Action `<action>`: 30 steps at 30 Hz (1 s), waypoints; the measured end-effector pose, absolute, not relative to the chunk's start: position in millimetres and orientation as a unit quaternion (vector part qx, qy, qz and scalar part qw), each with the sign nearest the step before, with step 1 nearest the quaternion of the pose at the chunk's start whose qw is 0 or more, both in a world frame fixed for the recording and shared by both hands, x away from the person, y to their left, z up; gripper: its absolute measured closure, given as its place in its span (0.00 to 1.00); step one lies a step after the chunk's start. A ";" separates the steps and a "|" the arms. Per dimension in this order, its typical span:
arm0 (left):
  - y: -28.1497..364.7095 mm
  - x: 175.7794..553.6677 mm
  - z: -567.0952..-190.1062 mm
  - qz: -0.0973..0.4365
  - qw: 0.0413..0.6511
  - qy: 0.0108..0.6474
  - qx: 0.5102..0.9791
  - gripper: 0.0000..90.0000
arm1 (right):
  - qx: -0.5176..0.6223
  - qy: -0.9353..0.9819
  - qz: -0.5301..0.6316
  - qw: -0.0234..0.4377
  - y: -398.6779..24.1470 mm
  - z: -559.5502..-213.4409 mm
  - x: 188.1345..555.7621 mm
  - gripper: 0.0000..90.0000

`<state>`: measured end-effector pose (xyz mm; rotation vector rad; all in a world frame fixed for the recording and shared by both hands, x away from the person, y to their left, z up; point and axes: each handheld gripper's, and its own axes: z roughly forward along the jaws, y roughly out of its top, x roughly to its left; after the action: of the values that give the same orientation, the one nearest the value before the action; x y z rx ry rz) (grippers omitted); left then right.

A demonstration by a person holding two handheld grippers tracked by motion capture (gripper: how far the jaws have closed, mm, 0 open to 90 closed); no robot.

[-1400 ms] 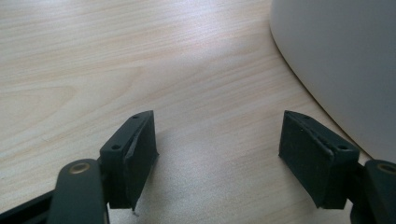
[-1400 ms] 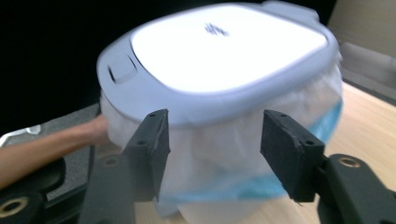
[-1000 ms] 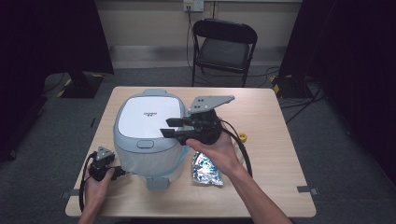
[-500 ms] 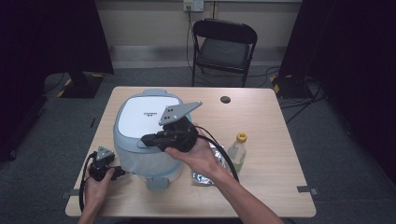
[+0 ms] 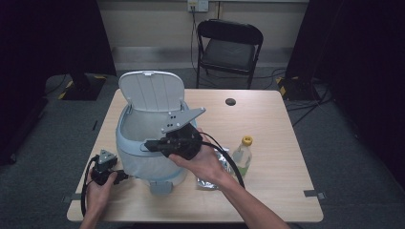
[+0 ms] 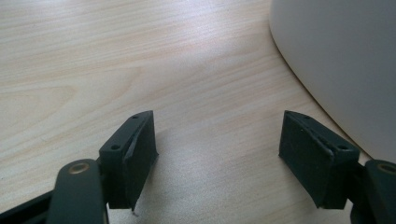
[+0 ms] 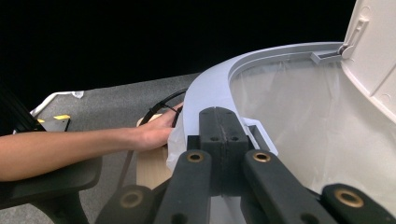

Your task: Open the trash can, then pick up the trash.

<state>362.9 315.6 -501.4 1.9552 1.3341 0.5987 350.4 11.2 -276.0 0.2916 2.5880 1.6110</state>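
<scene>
A pale blue bin [image 5: 143, 164] stands at the table's left, and its lid [image 5: 152, 90] is tipped up at the back. A clear liner [image 7: 299, 121] hangs inside the bin. My right gripper [image 5: 149, 143] lies over the bin's front rim [image 7: 205, 93] and points left. It is shut, its jaws pressed flat together with nothing between them [image 7: 219, 126], right by a small latch tab [image 7: 259, 133]. My left gripper [image 5: 122, 175] rests on the table beside the bin wall [image 6: 345, 60]. Its jaws [image 6: 217, 135] are open over bare wood.
A small bottle with a yellow cap [image 5: 242, 155] and a crumpled foil pouch [image 5: 212, 175] lie right of the bin, by my right forearm. A black round spot [image 5: 230, 101] marks the far table. A folding chair [image 5: 229, 45] stands behind the table.
The bin's lid, flat until half a second ago, now stands up. My right gripper moved left and down to the front rim and its jaws closed. The left hand stayed put.
</scene>
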 end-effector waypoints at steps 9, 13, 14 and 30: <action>315.6 362.9 -501.4 0.230 0.343 0.513 0.752 0.30 | 0.110 0.832 0.542 0.044 0.8 -275.1 350.7 0.83; 315.6 363.0 -501.4 0.230 0.343 0.513 0.752 0.30 | 0.124 0.825 0.549 0.052 -12.3 -272.0 353.3 0.77; 315.6 362.9 -501.4 0.230 0.343 0.513 0.752 0.30 | 0.128 0.822 0.552 0.052 -15.3 -271.8 353.9 0.76; 315.9 363.3 -501.4 0.230 0.343 0.512 0.753 0.29 | 0.184 0.806 0.555 0.088 -69.0 -276.0 352.7 0.77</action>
<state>363.3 315.9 -501.4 1.9578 1.3307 0.5969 352.7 -69.0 -276.0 0.5465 2.4006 1.6538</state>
